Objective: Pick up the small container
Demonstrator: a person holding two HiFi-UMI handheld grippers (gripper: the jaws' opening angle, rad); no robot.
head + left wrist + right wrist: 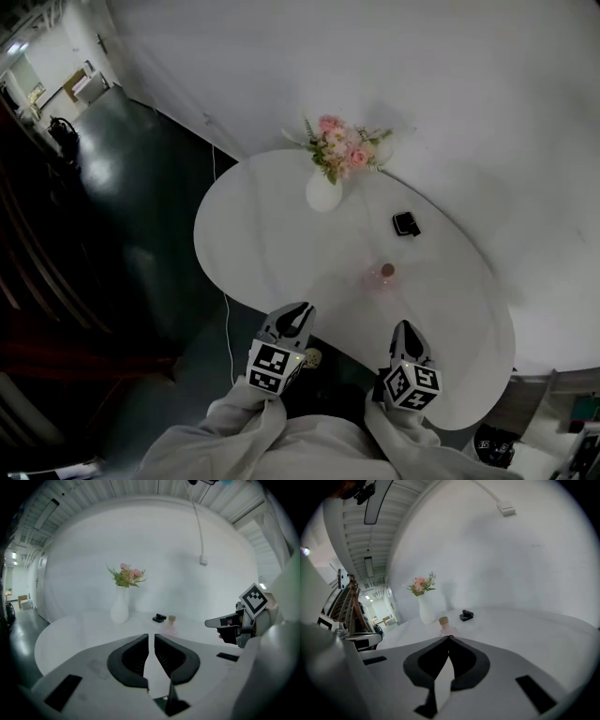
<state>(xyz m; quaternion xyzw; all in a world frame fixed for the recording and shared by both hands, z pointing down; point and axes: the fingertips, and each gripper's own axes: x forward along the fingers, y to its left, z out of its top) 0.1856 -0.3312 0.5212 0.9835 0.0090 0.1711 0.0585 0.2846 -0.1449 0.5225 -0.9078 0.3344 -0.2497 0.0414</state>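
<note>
The small container [382,276] is a clear pinkish jar with a cork lid, standing on the white oval table [272,244] ahead of both grippers. My left gripper [299,309] hovers at the table's near edge, shut and holding nothing. My right gripper [405,327] is also at the near edge, just short of the jar, with its jaws together and empty. In the left gripper view the jar [171,625] is beyond the closed jaws [151,635], slightly right. The right gripper view has the jar [446,627] straight past the tips [449,637].
A white vase [323,192] with pink flowers stands at the table's far side. A small black object [406,224] lies beyond the jar to the right. Dark floor lies to the left, and a white wall runs behind the table.
</note>
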